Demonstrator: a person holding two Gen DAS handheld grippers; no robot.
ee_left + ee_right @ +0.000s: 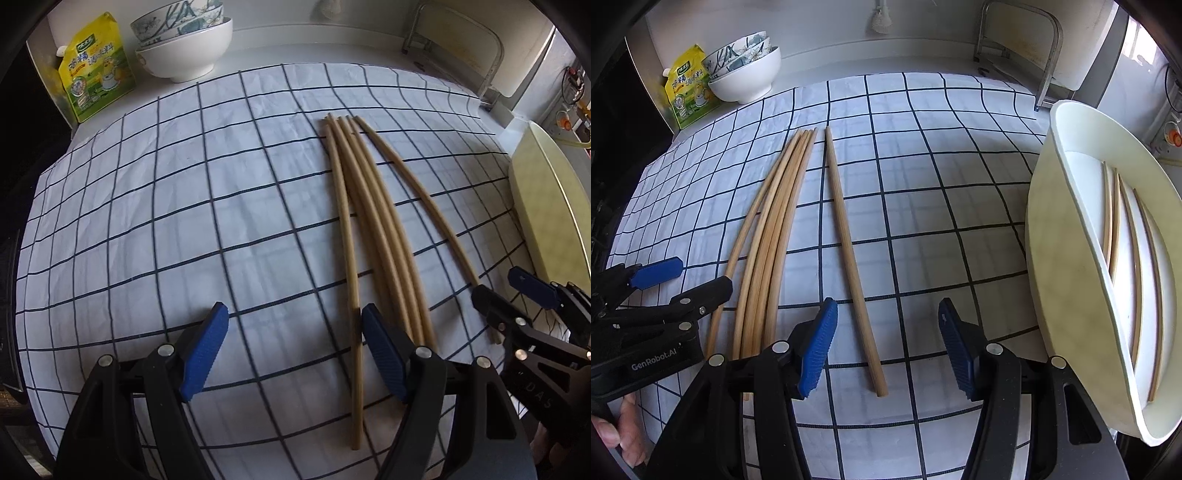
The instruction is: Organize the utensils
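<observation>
Between my right gripper's two blue pads lies one chopstick all by itself on the checked cloth. The pads stand wide apart and touch nothing — the stick sits in the gap with room on both sides, and its thick end is a bit nearer the left pad. I am not holding it.

Just to the left of that gripper is a bunch of chopsticks lying close together, side by side, thin ends pointing away from me. My left gripper hangs over the near ends of that bunch. Its blue pads are wide apart too, with only cloth in the gap. One stick of the bunch runs right past the inner edge of its right pad; I cannot tell if they touch. The other sticks go under or behind that pad.

To the right of my right gripper stands a cream tray with a wall down the middle. In its far part a few more chopsticks already lie.

Far ahead of both grippers, at the back left corner, white bowls are stacked, and a yellow-green bag leans beside them.
</observation>
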